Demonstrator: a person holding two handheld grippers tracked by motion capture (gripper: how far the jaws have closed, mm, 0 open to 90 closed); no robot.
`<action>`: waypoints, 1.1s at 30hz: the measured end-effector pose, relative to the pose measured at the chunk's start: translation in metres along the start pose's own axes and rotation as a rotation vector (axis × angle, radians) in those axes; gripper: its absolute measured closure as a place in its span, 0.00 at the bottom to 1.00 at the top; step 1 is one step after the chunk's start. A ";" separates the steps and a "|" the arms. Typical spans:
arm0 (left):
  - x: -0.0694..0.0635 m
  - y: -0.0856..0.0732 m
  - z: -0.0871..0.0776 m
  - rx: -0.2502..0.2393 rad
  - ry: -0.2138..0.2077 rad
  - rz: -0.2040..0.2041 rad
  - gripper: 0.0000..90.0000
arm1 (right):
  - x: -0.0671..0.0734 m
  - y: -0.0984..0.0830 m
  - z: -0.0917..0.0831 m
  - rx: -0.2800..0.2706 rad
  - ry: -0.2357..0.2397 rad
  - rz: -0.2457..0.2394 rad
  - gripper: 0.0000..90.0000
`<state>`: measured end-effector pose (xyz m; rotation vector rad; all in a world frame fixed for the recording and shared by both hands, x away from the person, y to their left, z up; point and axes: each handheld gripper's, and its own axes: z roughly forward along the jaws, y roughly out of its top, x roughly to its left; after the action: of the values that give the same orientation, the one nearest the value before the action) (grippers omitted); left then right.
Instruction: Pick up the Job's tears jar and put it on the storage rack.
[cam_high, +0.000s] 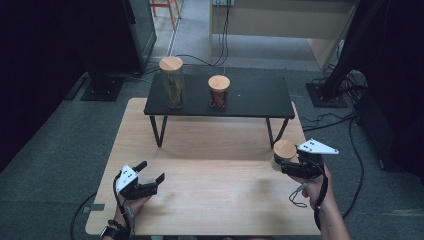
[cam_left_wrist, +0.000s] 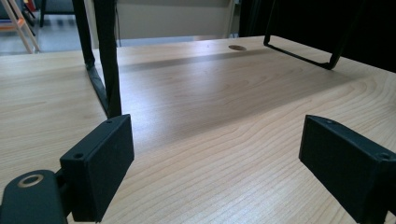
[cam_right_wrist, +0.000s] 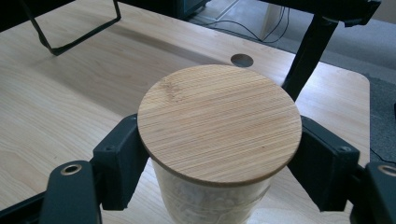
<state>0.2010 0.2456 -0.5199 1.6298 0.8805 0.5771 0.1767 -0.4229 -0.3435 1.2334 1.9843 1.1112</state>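
Note:
A short glass jar with a round wooden lid (cam_right_wrist: 219, 128) stands between the jaws of my right gripper (cam_right_wrist: 219, 163), which is shut on it just below the lid. In the high view that jar (cam_high: 283, 152) is at the table's right side with the right gripper (cam_high: 290, 166) on it. My left gripper (cam_high: 152, 172) rests low over the wooden table (cam_high: 210, 195) at the front left, open with nothing between its jaws. In the left gripper view its two black pads (cam_left_wrist: 100, 168) stand wide apart over bare wood.
A black low shelf on wire legs (cam_high: 255, 100) stands at the table's far side. It carries a tall jar with a wooden lid (cam_high: 172, 82) and a shorter dark-filled jar (cam_high: 219, 91). A shelf leg (cam_left_wrist: 109, 60) rises just ahead of the left gripper. Cables lie on the floor.

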 end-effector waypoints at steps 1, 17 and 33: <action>0.000 0.000 0.000 0.000 0.000 0.000 0.11 | 0.000 0.000 0.000 0.001 0.000 -0.001 0.28; 0.000 0.000 0.000 -0.001 -0.002 -0.002 0.11 | 0.000 0.016 -0.005 -0.019 -0.003 -0.017 0.28; 0.001 0.000 0.000 0.002 -0.004 0.001 0.11 | 0.000 0.031 -0.010 -0.033 -0.007 -0.033 0.28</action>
<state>0.2017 0.2458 -0.5195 1.6328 0.8782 0.5735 0.1825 -0.4187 -0.3121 1.1817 1.9658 1.1176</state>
